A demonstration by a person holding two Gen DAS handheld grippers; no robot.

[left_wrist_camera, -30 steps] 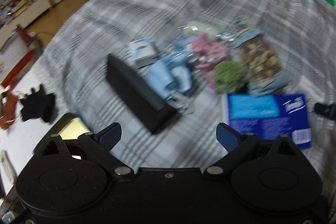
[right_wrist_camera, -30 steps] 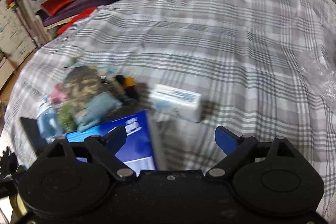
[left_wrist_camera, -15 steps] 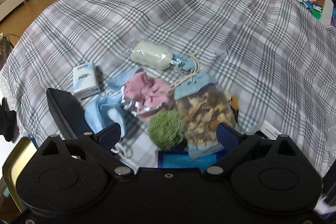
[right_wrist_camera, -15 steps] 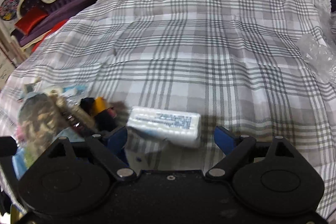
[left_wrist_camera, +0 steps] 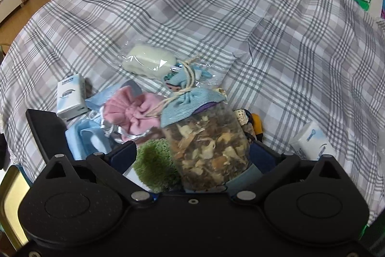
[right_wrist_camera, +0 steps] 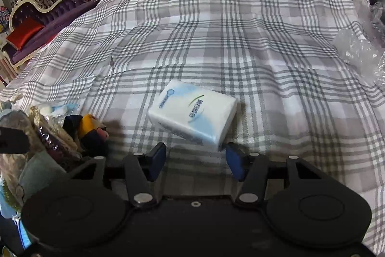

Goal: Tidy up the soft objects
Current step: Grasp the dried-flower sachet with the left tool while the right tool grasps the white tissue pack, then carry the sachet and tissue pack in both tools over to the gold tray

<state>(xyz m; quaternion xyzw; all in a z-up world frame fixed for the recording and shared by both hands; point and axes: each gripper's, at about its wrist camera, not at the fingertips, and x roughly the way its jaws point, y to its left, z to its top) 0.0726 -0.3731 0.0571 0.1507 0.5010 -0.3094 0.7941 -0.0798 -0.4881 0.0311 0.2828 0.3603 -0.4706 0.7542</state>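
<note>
In the left wrist view my left gripper (left_wrist_camera: 192,153) is open around the lower part of a potpourri bag (left_wrist_camera: 207,139) with a blue cloth top, beside a green fuzzy ball (left_wrist_camera: 156,169). A pink pouch (left_wrist_camera: 132,112), a white wrapped soft item (left_wrist_camera: 149,63), blue cloth (left_wrist_camera: 84,139) and a tissue pack (left_wrist_camera: 71,95) lie behind. In the right wrist view my right gripper (right_wrist_camera: 196,161) is open just short of a white and blue tissue pack (right_wrist_camera: 192,117) on the plaid cover (right_wrist_camera: 240,40).
A black flat box (left_wrist_camera: 45,134) lies at the left of the pile. A second tissue pack (left_wrist_camera: 312,143) lies at the right. Crumpled clear plastic (right_wrist_camera: 358,52) sits at the cover's right edge. A purple sofa (right_wrist_camera: 48,13) stands beyond the bed.
My left gripper has swung right and come in low over the pile until the potpourri bag stands between its fingers. My right gripper has closed in on the tissue pack and narrowed somewhat.
</note>
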